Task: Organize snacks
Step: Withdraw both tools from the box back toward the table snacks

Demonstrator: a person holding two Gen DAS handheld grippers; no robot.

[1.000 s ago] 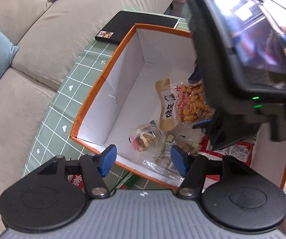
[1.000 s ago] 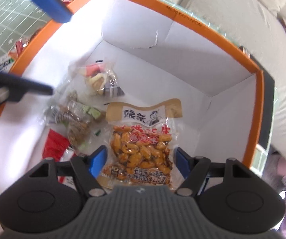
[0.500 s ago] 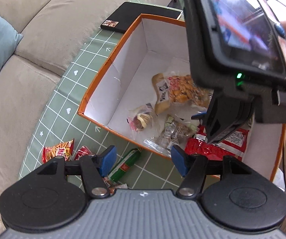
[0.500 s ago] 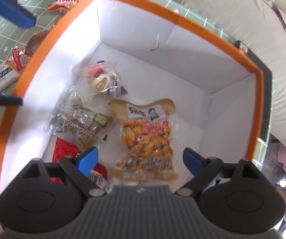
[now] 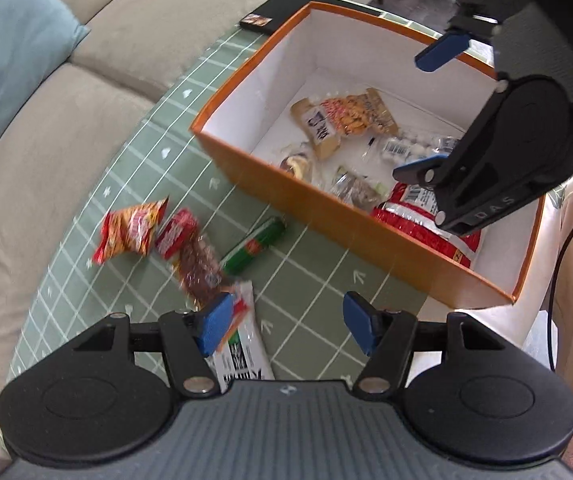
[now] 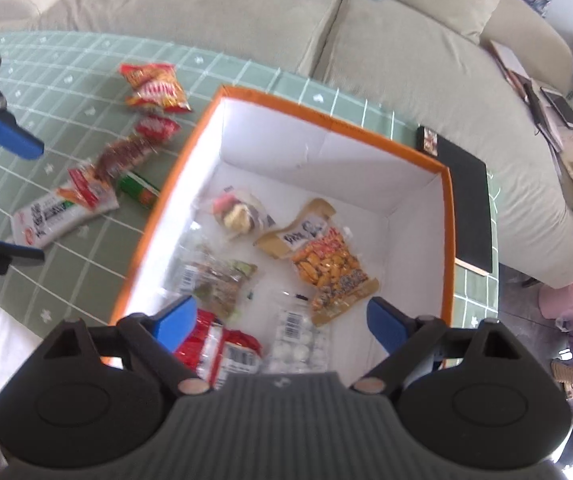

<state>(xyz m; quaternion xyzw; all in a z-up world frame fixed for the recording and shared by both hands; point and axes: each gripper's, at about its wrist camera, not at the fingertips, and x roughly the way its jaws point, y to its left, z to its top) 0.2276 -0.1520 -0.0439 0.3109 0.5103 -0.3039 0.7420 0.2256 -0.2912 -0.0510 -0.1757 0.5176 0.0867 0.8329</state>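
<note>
- In the left wrist view, our left gripper (image 5: 289, 322) hangs over the worktop (image 5: 310, 280), which wears a green cloth with white squares. Its blue pads are apart and nothing is between them.
- Just under the left pad lies a white flat snack pack with dark writing (image 5: 242, 354).
- Beside it sit a brown see-through snack bag (image 5: 200, 270), a small red wrapped snack (image 5: 176, 232), a red and orange crinkly chip bag (image 5: 130, 232) and a green stick-shaped snack (image 5: 253, 251). All of these lie on the cloth, outside the box.
- The big orange cardboard box with white inside walls (image 5: 246, 160) stands near them. In it we see a see-through bag of orange nuts with a tan top (image 5: 344, 118) and a red shiny bag with a white label (image 5: 426, 224).
- Our right gripper (image 5: 432, 108) floats above the box, wide open and holding nothing.
- In the right wrist view, the right gripper (image 6: 282, 326) looks down into the box (image 6: 326, 120). Its jaws have just been opening, and no snack is between them.
- On the box floor lie the bag of orange nuts (image 6: 326, 264), the red shiny bag (image 6: 216, 346), a clear pack of small white sweets (image 6: 298, 344), a clear bag of brown and green bits (image 6: 218, 282) and a little clear bag with pink and yellow treats (image 6: 238, 212).
- To the left of the box, on the cloth, we see the chip bag (image 6: 154, 88), the green stick (image 6: 138, 190) and the white pack (image 6: 54, 216).
- A beige soft sofa (image 6: 246, 20) runs behind the worktop.
</note>
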